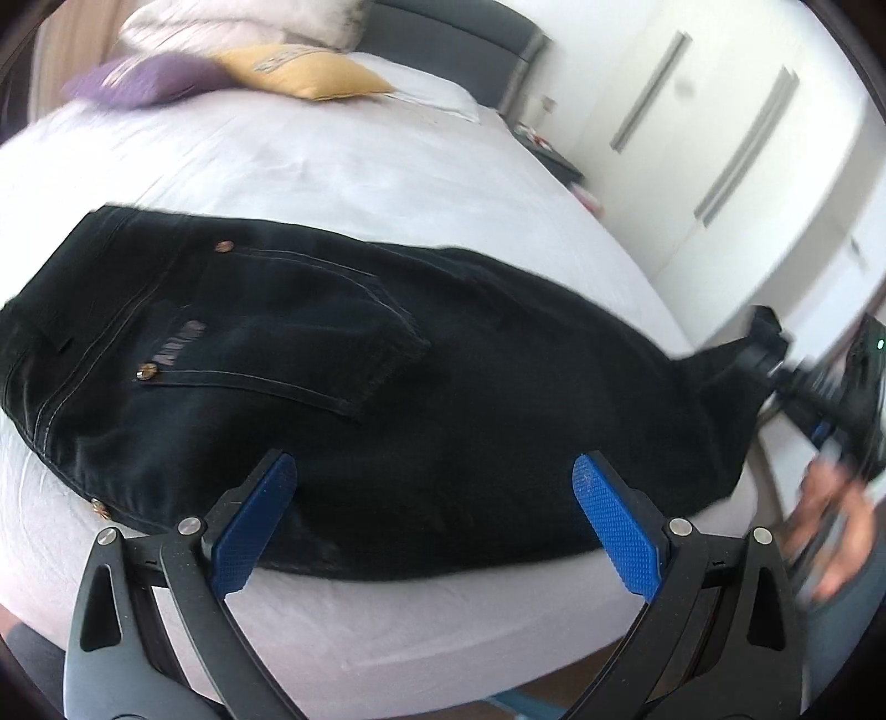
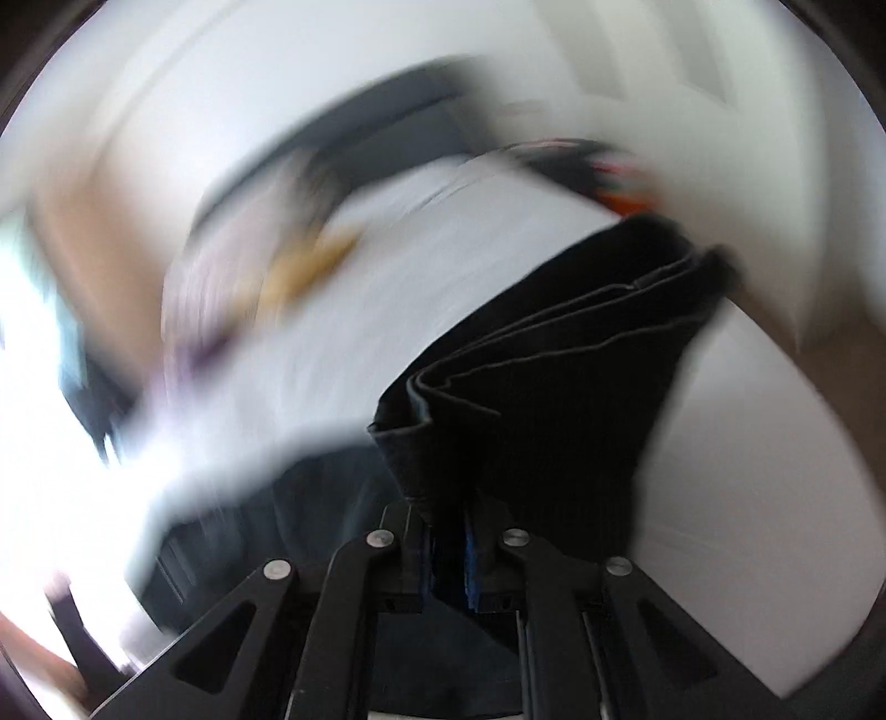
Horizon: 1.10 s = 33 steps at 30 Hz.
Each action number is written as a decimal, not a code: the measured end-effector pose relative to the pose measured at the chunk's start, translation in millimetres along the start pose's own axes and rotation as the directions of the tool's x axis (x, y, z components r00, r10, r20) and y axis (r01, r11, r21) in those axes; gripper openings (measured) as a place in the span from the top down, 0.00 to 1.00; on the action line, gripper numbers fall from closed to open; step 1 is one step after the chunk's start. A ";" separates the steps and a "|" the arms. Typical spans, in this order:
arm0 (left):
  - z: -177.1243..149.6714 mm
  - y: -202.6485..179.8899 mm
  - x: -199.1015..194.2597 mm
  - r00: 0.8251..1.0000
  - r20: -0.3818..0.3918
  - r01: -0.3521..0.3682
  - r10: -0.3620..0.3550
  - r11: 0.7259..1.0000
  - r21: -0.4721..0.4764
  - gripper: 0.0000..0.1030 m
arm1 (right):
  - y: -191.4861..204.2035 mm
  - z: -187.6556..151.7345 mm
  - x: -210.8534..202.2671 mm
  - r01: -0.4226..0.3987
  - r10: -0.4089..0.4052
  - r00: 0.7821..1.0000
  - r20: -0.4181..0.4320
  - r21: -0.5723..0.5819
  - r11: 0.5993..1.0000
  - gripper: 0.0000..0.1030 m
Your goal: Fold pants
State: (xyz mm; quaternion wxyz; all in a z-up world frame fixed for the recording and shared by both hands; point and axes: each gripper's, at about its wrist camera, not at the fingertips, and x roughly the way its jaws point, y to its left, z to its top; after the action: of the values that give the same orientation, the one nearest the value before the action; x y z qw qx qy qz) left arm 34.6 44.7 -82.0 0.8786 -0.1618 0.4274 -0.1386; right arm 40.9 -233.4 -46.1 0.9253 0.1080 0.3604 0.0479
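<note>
Black jeans [image 1: 354, 354] lie across the white bed [image 1: 332, 166], waistband and back pocket to the left, legs running right. My left gripper [image 1: 434, 476] is open and empty, its blue pads [image 1: 252, 526] hovering over the near edge of the jeans. My right gripper [image 2: 448, 531] is shut on the stacked leg hems of the jeans [image 2: 554, 376] and holds them lifted; its view is heavily motion-blurred. The right gripper also shows at the far right of the left wrist view [image 1: 775, 354], holding the leg end off the bed's side.
A purple pillow [image 1: 149, 80] and a yellow pillow [image 1: 304, 69] lie at the head of the bed by a dark headboard [image 1: 470, 39]. White wardrobe doors [image 1: 720, 138] stand to the right. A dark nightstand [image 1: 554, 155] sits beside the bed.
</note>
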 end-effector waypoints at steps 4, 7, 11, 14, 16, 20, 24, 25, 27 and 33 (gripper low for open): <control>8.1 23.4 -0.1 0.999 0.011 0.051 -0.050 0.992 -0.111 0.01 | 66.6 -32.6 50.7 -0.049 0.026 0.990 -0.136 -0.168 0.984 0.92; 9.0 29.5 -0.1 0.998 0.011 0.060 -0.059 0.992 -0.113 0.01 | 77.9 -48.8 66.7 -0.061 0.024 0.983 -0.183 -0.195 0.979 0.91; 9.6 34.8 5.2 0.996 0.006 0.090 -0.090 0.986 -0.140 0.01 | 74.3 -42.7 66.4 -0.057 0.022 0.985 -0.172 -0.198 0.978 0.92; 18.0 30.2 11.7 0.988 -0.002 0.151 -0.153 0.977 -0.151 0.00 | 88.4 -43.1 57.8 -0.054 0.019 0.990 -0.137 -0.256 0.965 0.92; 29.1 27.0 24.1 0.978 -0.046 0.194 -0.204 0.968 -0.160 0.00 | 99.1 -47.6 51.5 -0.046 0.011 0.994 -0.113 -0.310 0.950 0.92; 54.3 16.0 52.7 0.932 -0.121 0.312 -0.342 0.926 -0.213 0.00 | 111.4 -57.0 43.4 -0.020 -0.012 0.997 -0.077 -0.396 0.918 0.92; 75.6 -1.7 82.6 0.887 -0.201 0.365 -0.415 0.899 -0.243 0.00 | 113.3 -64.1 37.5 0.008 -0.031 0.999 -0.043 -0.448 0.894 0.92; 79.2 -7.5 91.9 0.881 -0.236 0.355 -0.410 0.903 -0.244 0.01 | 114.5 -65.1 36.5 0.016 -0.035 0.999 -0.033 -0.461 0.887 0.92; 83.5 -17.6 108.2 0.858 -0.289 0.360 -0.426 0.897 -0.256 0.01 | 117.9 -67.1 34.0 0.033 -0.043 0.999 -0.008 -0.490 0.871 0.92; 94.6 -35.2 140.7 0.803 -0.363 0.394 -0.472 0.879 -0.269 0.60 | 133.6 -80.5 34.7 0.105 -0.084 0.994 0.064 -0.607 0.788 0.92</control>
State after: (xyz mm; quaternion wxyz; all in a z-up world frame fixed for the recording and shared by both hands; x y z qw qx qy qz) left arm 190.1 -25.4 -112.1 0.6927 -0.3005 0.5675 -0.3284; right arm 10.5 -84.4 -95.3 0.9179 -0.2129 0.3150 0.1133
